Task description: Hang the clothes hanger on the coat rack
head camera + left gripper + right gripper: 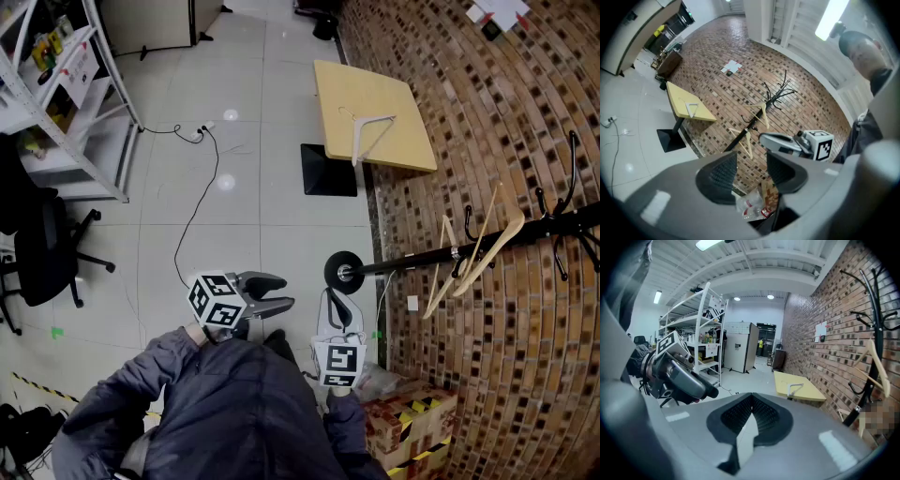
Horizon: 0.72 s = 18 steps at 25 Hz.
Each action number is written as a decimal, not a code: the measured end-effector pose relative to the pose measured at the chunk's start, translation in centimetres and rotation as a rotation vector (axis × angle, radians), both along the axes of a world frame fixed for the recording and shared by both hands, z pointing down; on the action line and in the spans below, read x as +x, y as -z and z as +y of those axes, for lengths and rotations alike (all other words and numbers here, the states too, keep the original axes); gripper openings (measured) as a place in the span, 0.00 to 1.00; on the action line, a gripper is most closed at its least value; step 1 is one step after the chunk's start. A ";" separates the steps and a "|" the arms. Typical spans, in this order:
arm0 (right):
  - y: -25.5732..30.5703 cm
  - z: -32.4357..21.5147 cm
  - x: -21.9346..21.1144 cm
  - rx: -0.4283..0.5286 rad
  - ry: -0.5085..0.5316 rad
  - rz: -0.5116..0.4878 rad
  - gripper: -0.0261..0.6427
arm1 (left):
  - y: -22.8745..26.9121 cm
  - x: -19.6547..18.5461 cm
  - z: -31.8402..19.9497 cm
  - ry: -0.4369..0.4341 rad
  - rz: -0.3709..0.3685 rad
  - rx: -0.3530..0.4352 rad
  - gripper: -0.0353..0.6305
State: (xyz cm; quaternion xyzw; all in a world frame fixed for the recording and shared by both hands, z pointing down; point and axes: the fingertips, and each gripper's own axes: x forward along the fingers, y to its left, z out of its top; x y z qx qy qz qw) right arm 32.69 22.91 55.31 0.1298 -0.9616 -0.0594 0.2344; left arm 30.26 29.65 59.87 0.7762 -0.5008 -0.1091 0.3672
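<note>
Clothes hanger (368,131) lies flat on the yellow table (398,89) by the brick wall, well apart from both grippers and from the coat rack (441,255), so the step in hand is judged to be the approach and pick-up, not yet begun. The left gripper (277,292) has its jaws spread with nothing between them (only the floor and some clutter show through the gap). The right gripper (339,307) has its pads pressed together and holds nothing. To do the step well, the person would likely close in on the table first and lead with the gripper that is already spread. The better hold is probably one sloping arm of the hanger just below the hook, so that the hook stays free to catch a peg. A hold low on the bottom bar would probably let the hanger swing. Two wooden hangers (495,239) already sit on the rack's lower pegs, so a free peg should be picked to avoid knocking them. The hanger itself is pale, almost white, a thin open triangle with a small hook at its top. It looks light and stiff, and being thin and flat on the table it may need a tilted jaw to get under its edge.
</note>
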 end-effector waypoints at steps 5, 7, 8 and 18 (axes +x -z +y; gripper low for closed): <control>-1.0 0.7 -5.3 -0.026 0.088 0.006 0.05 | -0.4 -5.0 0.9 0.089 0.017 -0.005 0.36; -1.6 0.2 -7.3 -0.030 0.109 0.012 0.05 | -1.0 -6.7 0.8 0.114 0.026 -0.012 0.36; -2.0 -0.2 -8.3 -0.033 0.116 0.016 0.05 | -1.4 -7.5 0.6 0.124 0.033 -0.018 0.36; -5.2 -11.2 -19.7 -0.087 0.084 0.027 0.05 | -4.0 -18.4 -9.8 0.107 0.058 -0.070 0.36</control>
